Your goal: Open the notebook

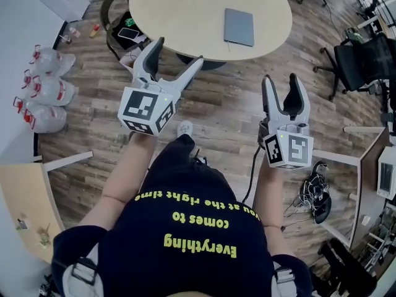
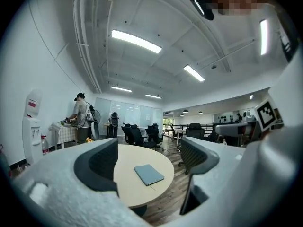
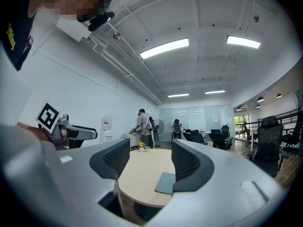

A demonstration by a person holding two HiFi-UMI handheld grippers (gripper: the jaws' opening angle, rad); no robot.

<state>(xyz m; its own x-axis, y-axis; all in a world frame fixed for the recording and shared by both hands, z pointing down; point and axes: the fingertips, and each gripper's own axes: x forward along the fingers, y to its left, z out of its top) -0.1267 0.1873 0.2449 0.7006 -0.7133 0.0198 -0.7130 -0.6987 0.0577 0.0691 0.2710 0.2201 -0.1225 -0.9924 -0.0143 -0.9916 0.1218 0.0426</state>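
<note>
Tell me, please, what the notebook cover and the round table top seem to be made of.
Notebook: matte grey-blue cover, perhaps cloth or card; it shows no glare. Table: smooth pale beige top, probably laminate; even colour without grain.

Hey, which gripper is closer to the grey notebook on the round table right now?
Left, narrowly. The left gripper hangs by the near edge of the table, left of the notebook; the right gripper hangs over the floor, short of the table, right of it.

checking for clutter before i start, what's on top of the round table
A closed grey rectangular notebook lies flat on the round beige table; small yellow flowers seem to stand at its far edge. Whatever lies beneath the notebook is covered.
</note>
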